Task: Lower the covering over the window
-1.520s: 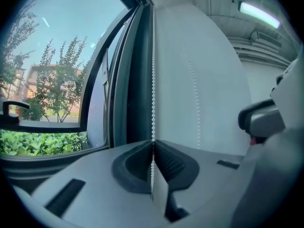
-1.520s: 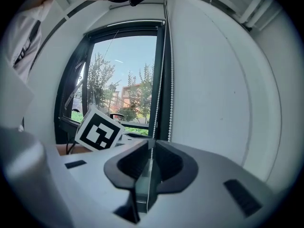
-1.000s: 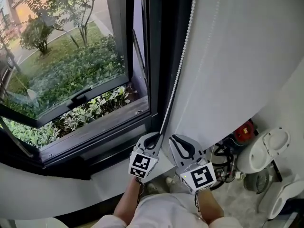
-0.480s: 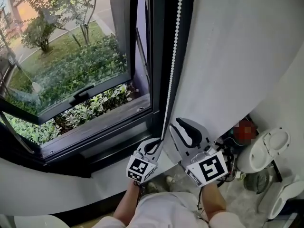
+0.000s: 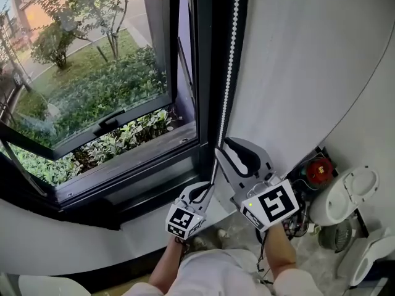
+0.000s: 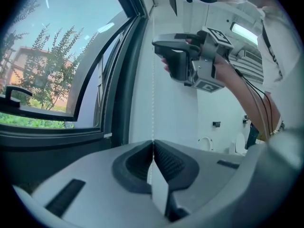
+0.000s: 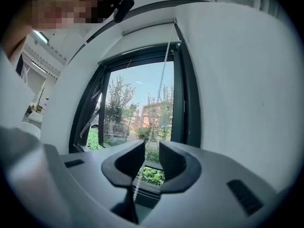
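Observation:
A white bead chain [image 5: 229, 60] hangs down the dark window frame [image 5: 207, 73]. My left gripper [image 5: 206, 189] sits low at the sill, shut on the chain; its jaws meet on the beads [image 6: 153, 144]. My right gripper [image 5: 223, 149] is higher on the same chain. Its jaws are opening, and the chain [image 7: 135, 186] runs loose between them without touching the pads. In the left gripper view the right gripper [image 6: 161, 44] hangs beside the chain [image 6: 153, 94]. The blind's white top rail [image 7: 149, 34] sits above the uncovered glass.
The window sash [image 5: 80, 103] stands tilted outward with its handle [image 5: 108, 123] toward me, greenery beyond. A white wall [image 5: 308, 60] fills the right. On the floor at lower right are a white fixture [image 5: 345, 193], a red object [image 5: 319, 170] and cables.
My right gripper has climbed the chain and its jaws have spread apart. My left gripper has dropped lower, still clamped on the chain.

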